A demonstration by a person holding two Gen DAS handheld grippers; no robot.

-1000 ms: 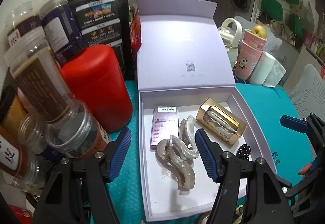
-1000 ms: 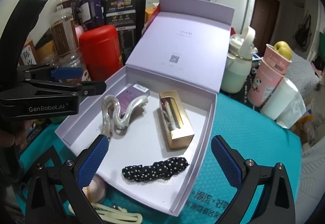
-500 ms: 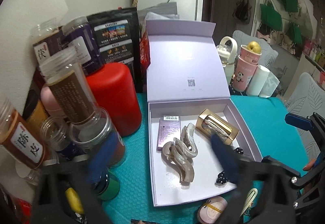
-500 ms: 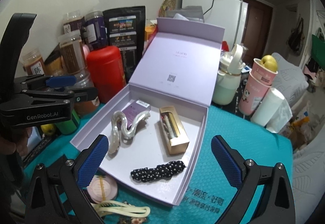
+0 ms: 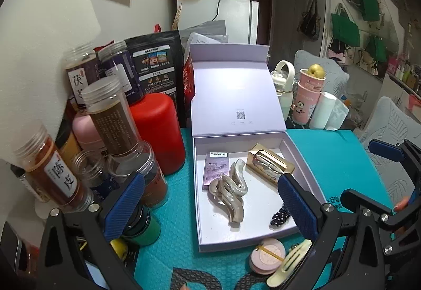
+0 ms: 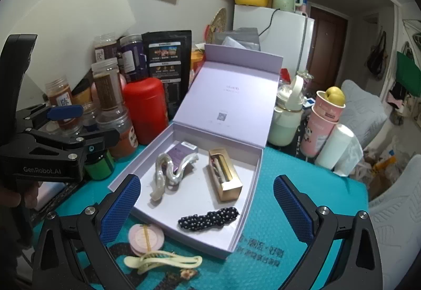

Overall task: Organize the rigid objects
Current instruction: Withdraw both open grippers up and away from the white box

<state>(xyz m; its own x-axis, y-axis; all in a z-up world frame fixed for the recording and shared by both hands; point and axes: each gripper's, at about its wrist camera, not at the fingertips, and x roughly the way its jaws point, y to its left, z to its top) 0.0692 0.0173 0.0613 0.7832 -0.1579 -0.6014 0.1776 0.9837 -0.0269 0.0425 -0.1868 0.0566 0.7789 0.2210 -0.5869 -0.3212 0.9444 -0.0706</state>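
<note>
Clips sit in my open lavender box [image 6: 244, 213] on the bench: pearly claw clip [image 6: 171, 171], gold case [image 6: 225, 174], dotted barrette [image 6: 208, 217]. Near it, outside, lie a cream clip [image 6: 163, 262] and pink compact [image 6: 146, 237]. My left tool [image 5: 210, 207] and right tool [image 6: 206, 208] both gape wide, holding nothing. Reaching for the cream clip, I risk nudging the box's near wall or knocking the jars [image 5: 110, 116] on the left.

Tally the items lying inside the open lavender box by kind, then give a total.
Wavy pearly hair claw clip: 1
Purple carton: 1
Gold carton: 1
Black dotted hair clip: 1
Total: 4
</note>
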